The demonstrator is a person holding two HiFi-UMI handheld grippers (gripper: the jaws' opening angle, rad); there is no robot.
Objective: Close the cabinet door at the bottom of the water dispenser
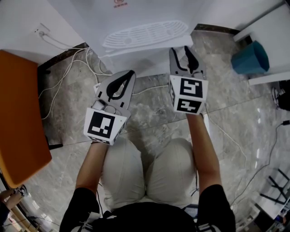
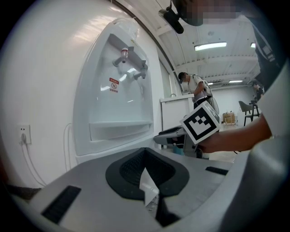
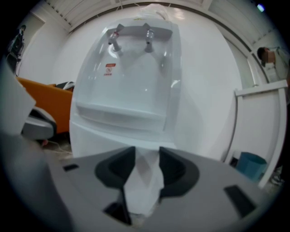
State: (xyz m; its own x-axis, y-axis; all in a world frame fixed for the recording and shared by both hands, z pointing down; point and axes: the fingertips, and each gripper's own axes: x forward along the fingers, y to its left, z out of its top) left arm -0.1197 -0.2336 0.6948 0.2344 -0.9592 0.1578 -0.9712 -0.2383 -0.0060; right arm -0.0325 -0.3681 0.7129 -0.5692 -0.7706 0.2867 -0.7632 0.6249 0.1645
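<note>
Surroundings: water dispenser [image 1: 149, 13] stands straight ahead of both grippers, drip grille [image 1: 145, 34] on top as seen in the head view. White cables [image 1: 68, 72] trail over the floor ahead and left of the left gripper [image 1: 131, 73]. Orange tabletop [image 1: 20, 113] is further left. Teal bin [image 1: 251, 58] sits well to the right of the right gripper [image 1: 182, 49]. Nothing lies between the tips and the dispenser.

Cabinet door [image 3: 106, 136]: white lower front under the drip shelf, directly before the right gripper's tips. Ajar or flush, I cannot tell.

Pose: both forearms reach out over the knees [image 1: 145, 172], marker cubes up. The left gripper is held back and angled inward, jaws together, empty. The right gripper is further forward, at the dispenser's foot. Its jaws are apart, with white panel showing in the gap; contact possibly, view blurred.
</note>
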